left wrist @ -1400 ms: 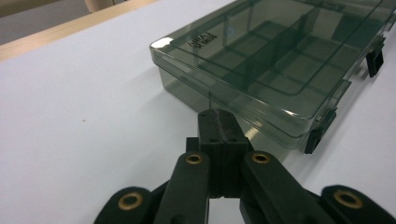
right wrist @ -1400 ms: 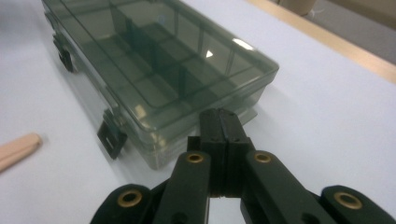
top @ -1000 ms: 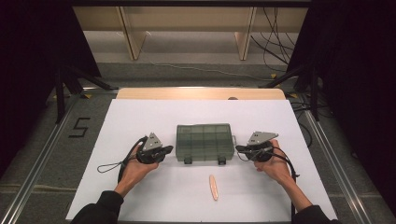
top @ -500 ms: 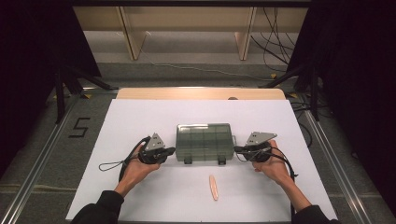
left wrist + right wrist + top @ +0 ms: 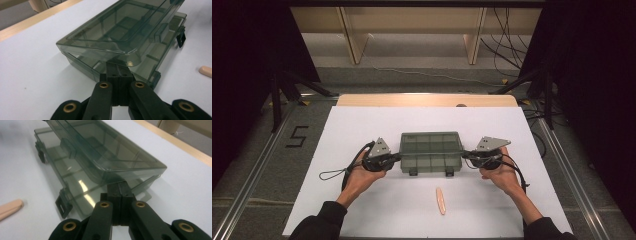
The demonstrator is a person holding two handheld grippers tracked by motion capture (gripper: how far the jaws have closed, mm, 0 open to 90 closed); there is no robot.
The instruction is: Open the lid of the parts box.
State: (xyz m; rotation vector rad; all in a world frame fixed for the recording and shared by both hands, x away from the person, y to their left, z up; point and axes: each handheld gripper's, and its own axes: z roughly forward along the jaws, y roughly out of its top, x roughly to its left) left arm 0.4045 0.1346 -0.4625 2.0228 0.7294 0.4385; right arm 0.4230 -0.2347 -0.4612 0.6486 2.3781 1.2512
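White tabletop (image 5: 362, 130) is carrying the smoky compartment box (image 5: 430, 152) at its middle; the left gripper (image 5: 117, 65) and right gripper (image 5: 117, 185), jaws pressed together and holding nothing, are wedging under the box's lid (image 5: 120, 27) from either end. Judging from this, uneven lifting is risking the lid slipping off a tip and dropping shut, or the box skidding toward the wooden stick (image 5: 440, 200) lying nearer the person. Jaw tips are hiding beneath the lid edge, so their contact is hard to make out.

dark long sleeves (image 5: 319, 222); black two-jaw grippers with brass-ringed pivots (image 5: 103, 85), grey three-cornered top plates (image 5: 492, 143), thin black trailing cables (image 5: 334, 174).
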